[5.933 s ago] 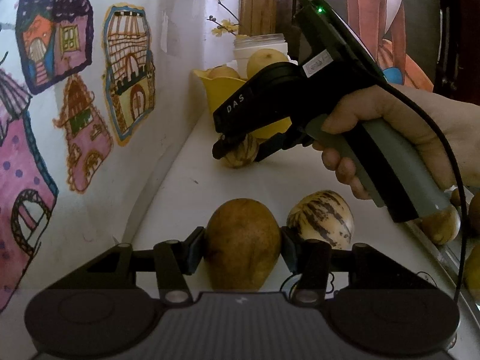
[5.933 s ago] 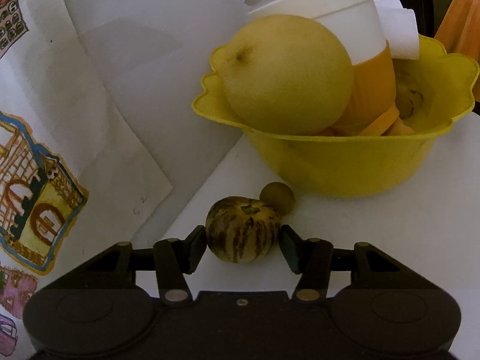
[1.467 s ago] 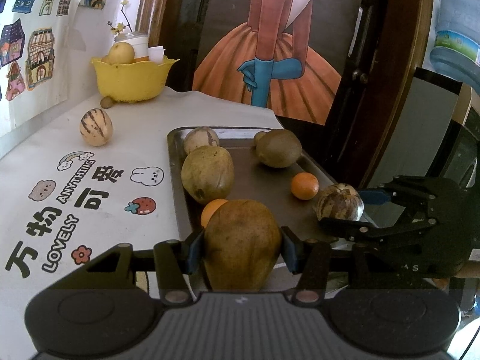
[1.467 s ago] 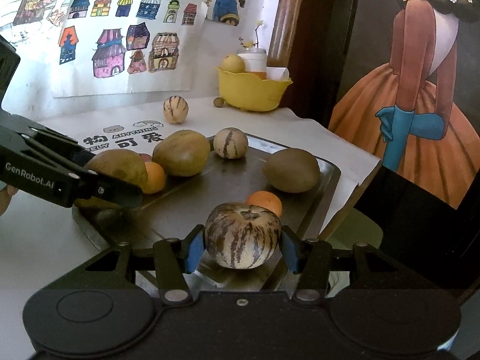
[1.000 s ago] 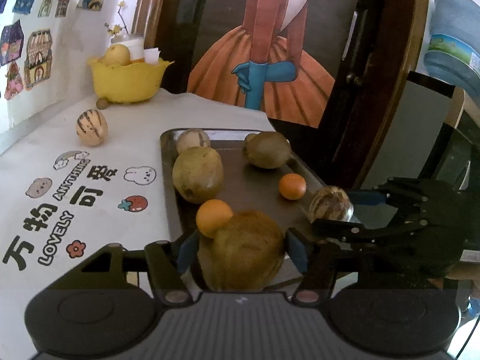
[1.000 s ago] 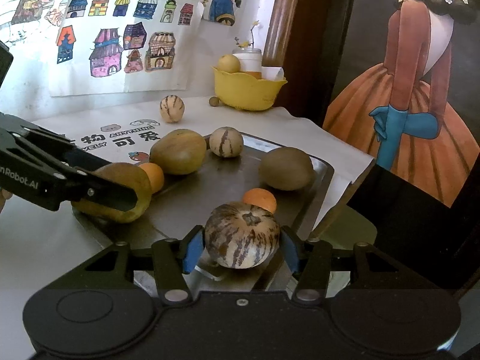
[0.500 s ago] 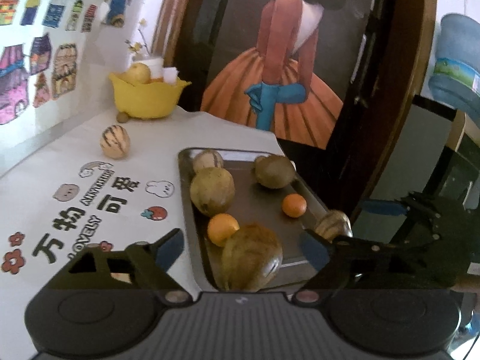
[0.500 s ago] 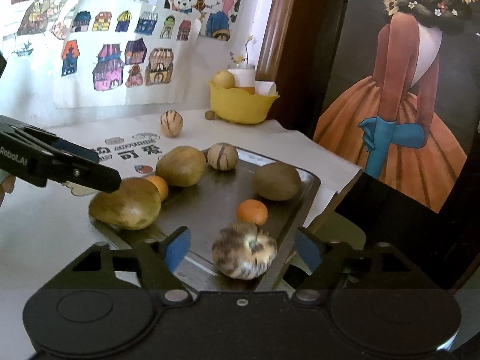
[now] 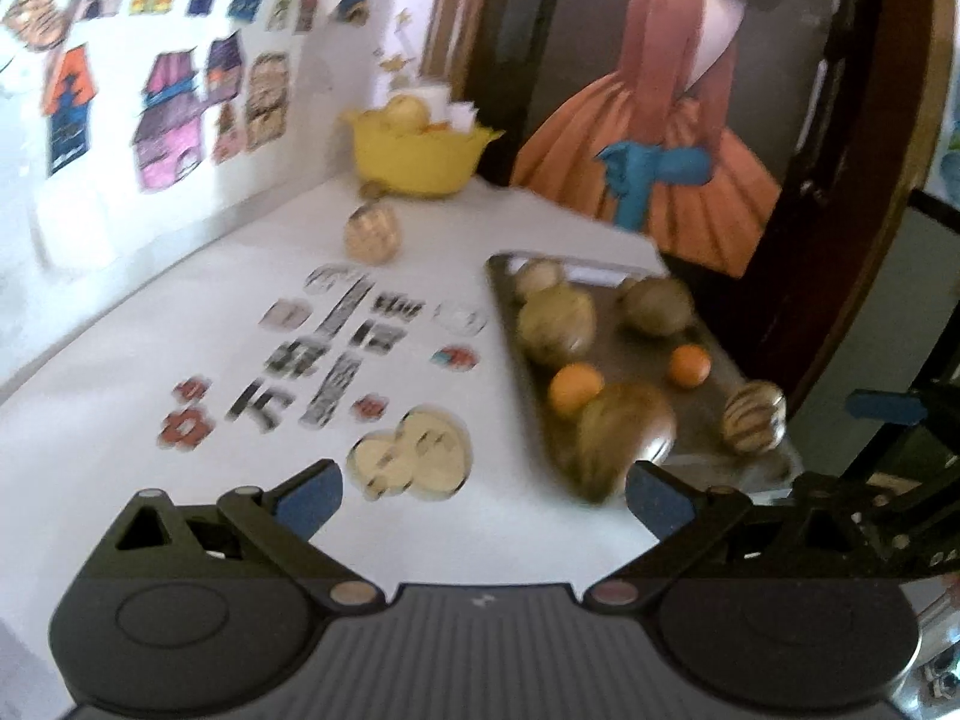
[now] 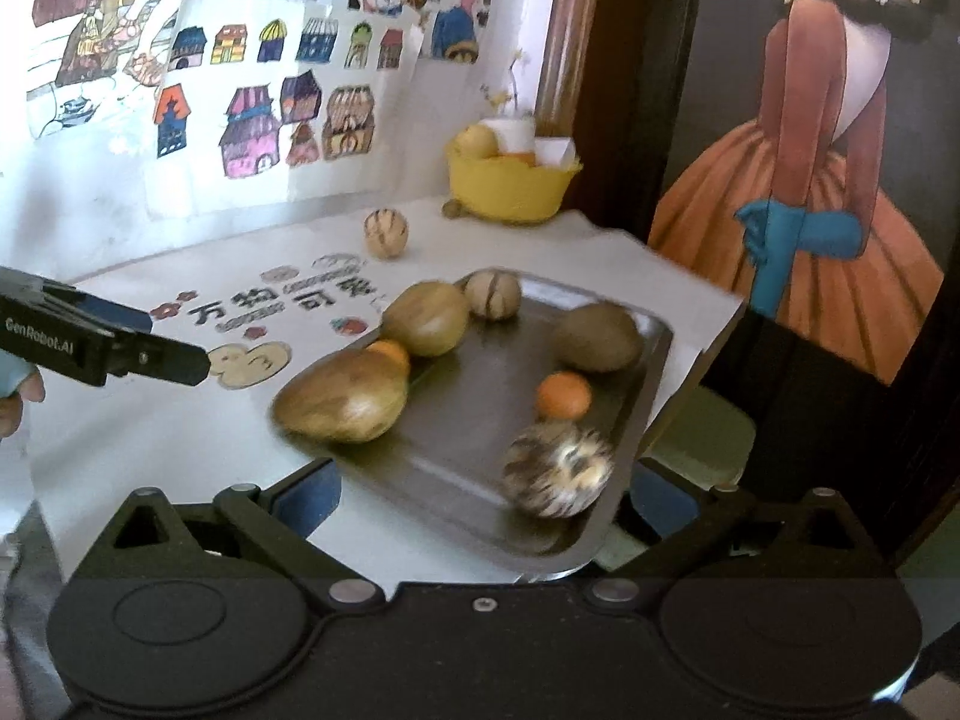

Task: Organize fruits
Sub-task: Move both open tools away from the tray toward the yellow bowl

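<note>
A brown mango (image 9: 624, 432) lies at the near left corner of the dark metal tray (image 9: 501, 306), just beyond my left gripper (image 9: 483, 501). That gripper's jaws are opening wide, and only tablecloth shows between them. In the right wrist view a striped melon (image 10: 558, 468) rests free at the tray's (image 10: 654, 372) near right corner. My right gripper (image 10: 483, 495) hangs above and behind it, its jaws also opening and touching nothing. The mango (image 10: 342, 402) sits at the tray's left edge.
The tray also holds two oranges (image 10: 563, 394), a green-brown fruit (image 10: 427, 318), another brown fruit (image 10: 597, 337) and a small striped one (image 10: 492, 294). A striped fruit (image 10: 386, 232) sits on the printed cloth. A yellow bowl (image 10: 507, 186) stands at the back corner by the wall.
Both grippers opened and let go. The mango and the striped melon now lie in the tray, and both grippers have pulled back and upward from them.
</note>
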`<action>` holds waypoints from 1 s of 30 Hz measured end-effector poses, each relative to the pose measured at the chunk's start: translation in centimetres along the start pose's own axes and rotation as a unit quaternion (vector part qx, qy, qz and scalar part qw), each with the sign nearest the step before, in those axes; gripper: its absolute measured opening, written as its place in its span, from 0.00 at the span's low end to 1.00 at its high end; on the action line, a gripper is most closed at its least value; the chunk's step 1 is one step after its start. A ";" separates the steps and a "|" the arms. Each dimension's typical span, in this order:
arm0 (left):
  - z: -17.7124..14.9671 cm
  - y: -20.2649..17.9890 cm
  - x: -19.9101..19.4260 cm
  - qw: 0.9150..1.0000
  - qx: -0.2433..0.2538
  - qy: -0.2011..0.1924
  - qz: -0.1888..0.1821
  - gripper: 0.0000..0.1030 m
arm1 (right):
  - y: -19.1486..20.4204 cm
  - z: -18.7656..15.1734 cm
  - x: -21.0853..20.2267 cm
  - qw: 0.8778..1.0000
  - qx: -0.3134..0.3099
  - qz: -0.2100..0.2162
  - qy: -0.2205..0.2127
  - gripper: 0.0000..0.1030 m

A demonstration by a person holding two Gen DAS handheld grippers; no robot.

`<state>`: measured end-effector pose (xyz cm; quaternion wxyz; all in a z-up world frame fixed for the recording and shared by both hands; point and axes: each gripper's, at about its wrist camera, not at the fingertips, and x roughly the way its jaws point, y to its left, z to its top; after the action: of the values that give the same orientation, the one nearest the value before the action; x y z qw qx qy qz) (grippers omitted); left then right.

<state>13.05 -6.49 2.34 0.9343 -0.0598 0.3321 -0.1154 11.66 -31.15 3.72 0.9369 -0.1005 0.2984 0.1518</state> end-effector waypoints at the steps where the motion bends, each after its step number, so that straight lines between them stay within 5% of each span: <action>1: -0.2 0.2 -0.2 1.000 -0.001 0.006 0.004 1.00 | 0.2 0.0 -0.1 1.000 0.006 0.006 0.007 0.99; 12: -2.0 3.2 -2.6 0.998 0.004 0.047 0.046 1.00 | 3.5 -0.2 -0.5 0.996 0.037 0.062 0.060 0.99; 23: -0.3 7.0 -2.8 0.995 -0.004 0.029 0.099 1.00 | 5.8 2.3 -1.3 0.997 -0.052 0.055 -0.013 0.99; 30: 3.9 7.7 -2.1 0.995 0.007 0.002 0.096 1.00 | 3.6 8.2 0.8 0.997 -0.049 0.062 -0.019 0.99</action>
<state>15.30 1.63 5.13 0.9408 -0.0210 0.3373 -0.0271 15.40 -25.36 9.50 0.9253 -0.1249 0.2780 0.2256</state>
